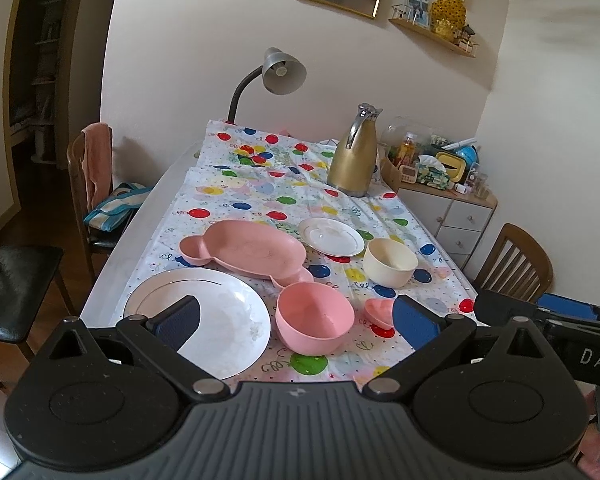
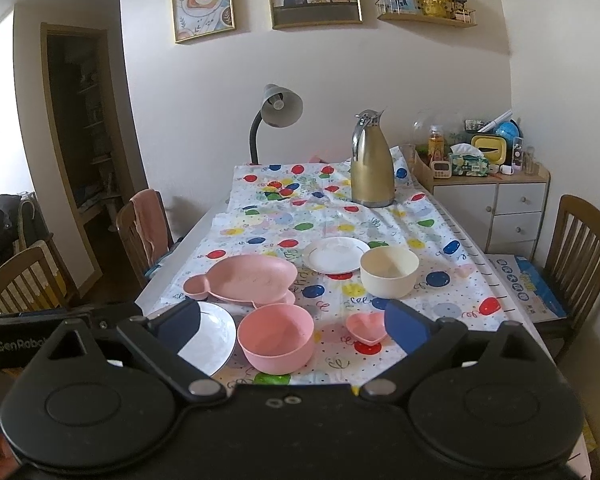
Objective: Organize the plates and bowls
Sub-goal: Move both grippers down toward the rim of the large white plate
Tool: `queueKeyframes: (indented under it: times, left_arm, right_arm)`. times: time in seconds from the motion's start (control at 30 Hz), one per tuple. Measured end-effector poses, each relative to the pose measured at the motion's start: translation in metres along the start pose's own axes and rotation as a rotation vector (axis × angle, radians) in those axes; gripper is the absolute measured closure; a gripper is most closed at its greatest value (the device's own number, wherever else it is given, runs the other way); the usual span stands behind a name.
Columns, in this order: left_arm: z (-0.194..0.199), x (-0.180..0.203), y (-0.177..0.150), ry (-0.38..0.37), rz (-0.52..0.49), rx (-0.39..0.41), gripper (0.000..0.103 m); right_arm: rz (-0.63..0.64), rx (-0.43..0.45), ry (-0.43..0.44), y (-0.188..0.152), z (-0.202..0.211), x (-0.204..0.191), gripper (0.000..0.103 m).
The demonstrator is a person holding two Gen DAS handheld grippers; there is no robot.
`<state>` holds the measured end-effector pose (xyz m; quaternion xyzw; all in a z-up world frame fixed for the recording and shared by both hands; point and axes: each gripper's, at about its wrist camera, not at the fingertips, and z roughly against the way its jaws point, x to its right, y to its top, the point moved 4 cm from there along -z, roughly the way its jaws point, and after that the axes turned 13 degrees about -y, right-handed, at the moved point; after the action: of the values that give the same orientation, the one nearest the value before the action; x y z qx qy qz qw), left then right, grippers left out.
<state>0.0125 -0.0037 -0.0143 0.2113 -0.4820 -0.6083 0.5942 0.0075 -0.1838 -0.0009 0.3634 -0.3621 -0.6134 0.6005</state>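
While we hold both tools low over the near edge, the surface (image 2: 476, 236) stretches ahead of us under a balloon-print cloth (image 2: 380, 216). Largest of the dishes is the white dinner plate (image 1: 216, 312), at the near left; the left tool's dark pad shows in front of it. Behind it, and overlapping its far rim in our view, lies the pink mouse-shaped tray (image 1: 248, 248), its round ears pointing left and towards us. Next in size, the pink bowl (image 2: 276, 338) sits upright at the near centre, just right of the dinner plate and touching the tray's near ear as far as we can tell. The cream bowl (image 2: 389, 272) stands upright further back on the right, with the small white plate (image 2: 334, 255) just beside it on its left, behind the tray. Smallest is the pink heart-shaped dish (image 2: 366, 326), near the right edge, between the pink bowl and our right tool's blue pad.

Our left gripper (image 1: 296, 320) has its jaws spread wide and holds nothing. Our right gripper (image 2: 292, 326) is the same: jaws wide apart, empty, framing the pink bowl and heart dish. At the far end stand a gold jug (image 2: 371, 160) and a grey desk lamp (image 2: 278, 108).
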Motion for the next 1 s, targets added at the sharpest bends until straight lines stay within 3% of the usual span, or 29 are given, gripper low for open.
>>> queueKeyframes:
  times: [0.4,0.73,1.0]
  left_arm:
    - [-0.018,-0.004,0.0,0.033,0.036,-0.042,0.0]
    - [-0.045,-0.026,0.007,0.127,0.111,-0.068,0.0]
    - [-0.07,-0.072,-0.007,0.218,0.247,-0.146,0.0]
  right_arm:
    - [0.04,-0.027,0.051,0.001,-0.013,0.0,0.005]
    - [0.095,-0.064,0.13,0.012,-0.057,-0.01,0.004]
    - [0.169,-0.207,0.196,0.0,-0.112,-0.03,0.006]
